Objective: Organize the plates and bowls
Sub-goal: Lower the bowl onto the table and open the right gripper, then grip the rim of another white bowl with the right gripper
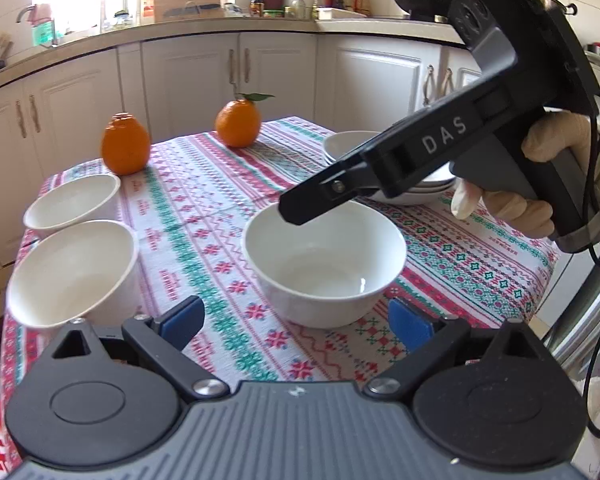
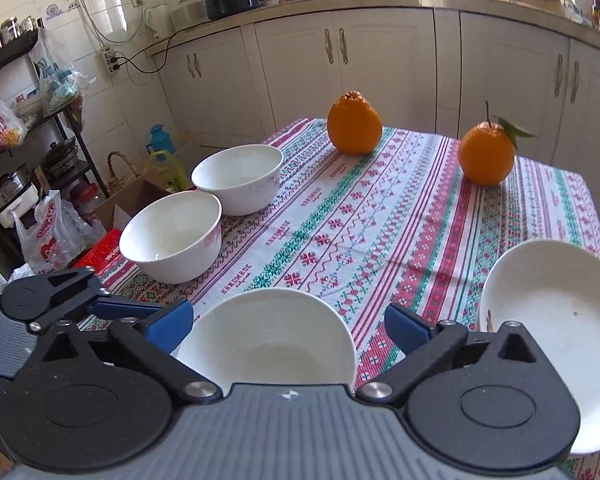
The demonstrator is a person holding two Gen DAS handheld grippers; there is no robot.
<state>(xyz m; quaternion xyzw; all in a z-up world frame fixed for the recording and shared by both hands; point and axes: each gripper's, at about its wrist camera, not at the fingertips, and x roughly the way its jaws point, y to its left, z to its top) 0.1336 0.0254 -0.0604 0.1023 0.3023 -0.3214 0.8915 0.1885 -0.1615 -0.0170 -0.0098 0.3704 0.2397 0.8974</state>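
Note:
A white bowl (image 1: 324,264) stands mid-table, just beyond my open, empty left gripper (image 1: 296,320). The right gripper (image 1: 296,210), held by a gloved hand, hovers over this bowl's far rim. In the right wrist view that gripper (image 2: 288,324) is open and empty with the same bowl (image 2: 268,340) below and between its fingers. Two more white bowls (image 1: 72,272) (image 1: 74,202) stand at the table's left edge; the right wrist view shows them too (image 2: 172,236) (image 2: 238,178). A stack of white plates (image 1: 412,192) lies behind the right gripper; its top plate shows at right (image 2: 556,312).
Two oranges (image 1: 125,144) (image 1: 238,123) sit at the far side of the patterned tablecloth (image 1: 220,208). White kitchen cabinets (image 1: 260,76) run behind. Beyond the table's left edge are plastic bags (image 2: 52,232), a cardboard box and a metal shelf (image 2: 28,128).

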